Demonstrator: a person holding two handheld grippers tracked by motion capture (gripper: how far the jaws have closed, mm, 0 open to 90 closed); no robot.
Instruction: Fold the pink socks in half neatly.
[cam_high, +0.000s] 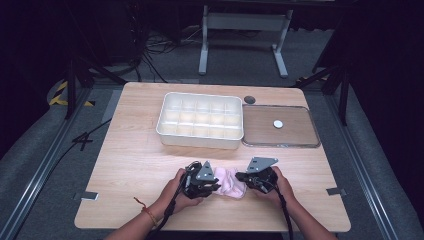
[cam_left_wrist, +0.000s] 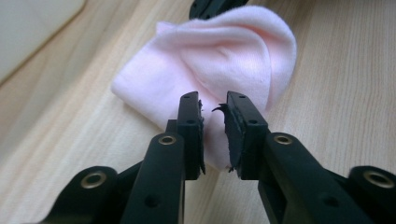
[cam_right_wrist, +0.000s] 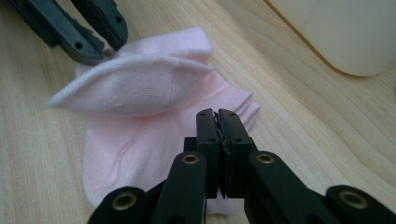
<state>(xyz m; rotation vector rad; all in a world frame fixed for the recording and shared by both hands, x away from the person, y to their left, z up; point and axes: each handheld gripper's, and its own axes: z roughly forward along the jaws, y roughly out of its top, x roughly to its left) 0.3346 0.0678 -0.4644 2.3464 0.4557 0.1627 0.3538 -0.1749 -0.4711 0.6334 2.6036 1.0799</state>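
Pink sock lies on the near part of the wooden desk, between the two claws and well in front of the white compartment tray. In the left gripper view the sock is a soft, folded bundle, its upper layer bulging up in a rounded fold while the lower layer lies flat on the wood.

Left claw comes at the sock from the left end. Seen along its own jaws, the left claw stands narrow, with a slim gap between the pads and pink cloth showing in that gap; the pads do not look pressed together on it, though whether they pinch a thin edge I cannot tell for sure.

Right claw sits at the sock's right end. In the right gripper view the right claw has its jaws closed tight, pad against pad, over the ribbed cuff edge of the sock, so it appears to hold that edge. In the same view the left claw shows at the top left corner, by the raised fold.

To the right of the tray lies a clear flat lid with a small white disc on it. A dark round spot sits on the desk just behind the lid.
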